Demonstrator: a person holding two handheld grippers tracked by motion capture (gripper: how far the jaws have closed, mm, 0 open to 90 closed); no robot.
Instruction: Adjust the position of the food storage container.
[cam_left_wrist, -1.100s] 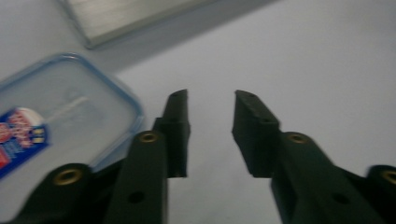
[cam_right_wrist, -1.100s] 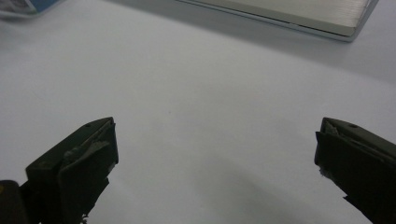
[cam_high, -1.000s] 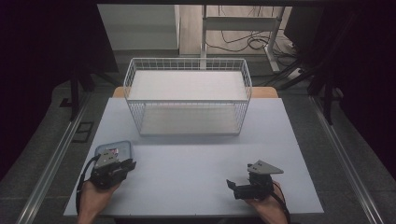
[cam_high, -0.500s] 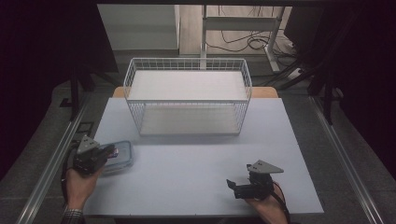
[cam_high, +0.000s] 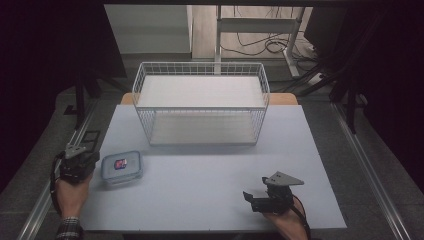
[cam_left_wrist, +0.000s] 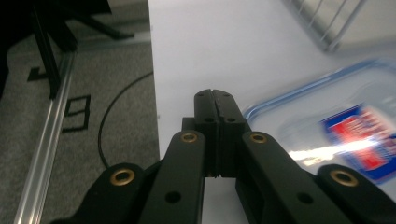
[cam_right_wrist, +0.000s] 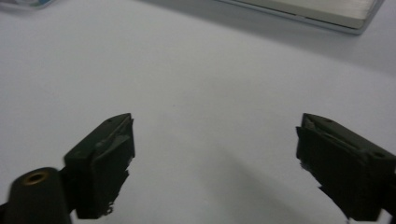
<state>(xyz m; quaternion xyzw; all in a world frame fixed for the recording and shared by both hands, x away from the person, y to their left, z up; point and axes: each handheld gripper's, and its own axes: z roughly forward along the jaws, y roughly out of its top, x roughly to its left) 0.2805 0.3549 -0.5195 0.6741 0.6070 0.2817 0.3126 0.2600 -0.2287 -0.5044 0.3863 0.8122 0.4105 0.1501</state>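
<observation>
At table's left edge, left gripper (cam_high: 76, 161) held in a hand, jaws pressed fully together, nothing between them; left gripper view (cam_left_wrist: 215, 108) shows the closed tips over the white tabletop right at its border with the floor. Just beside it, to its right, lies the clear lidded container (cam_high: 122, 166) with blue rim and a red-blue label, flat on the table, apart from the jaws; blurred in the left gripper view (cam_left_wrist: 345, 126). Right gripper (cam_high: 260, 199) near the front right of the table, jaws spread wide, empty; right gripper view (cam_right_wrist: 215, 163) shows bare surface between them. White wire basket (cam_high: 200, 102) stands at the table's far middle, well apart from both grippers. Table (cam_high: 210, 190) is pale blue-white, matte. Grey carpet floor (cam_high: 30, 200) around it, metal rail along the left, cables on the floor behind, dark surroundings at both sides.
</observation>
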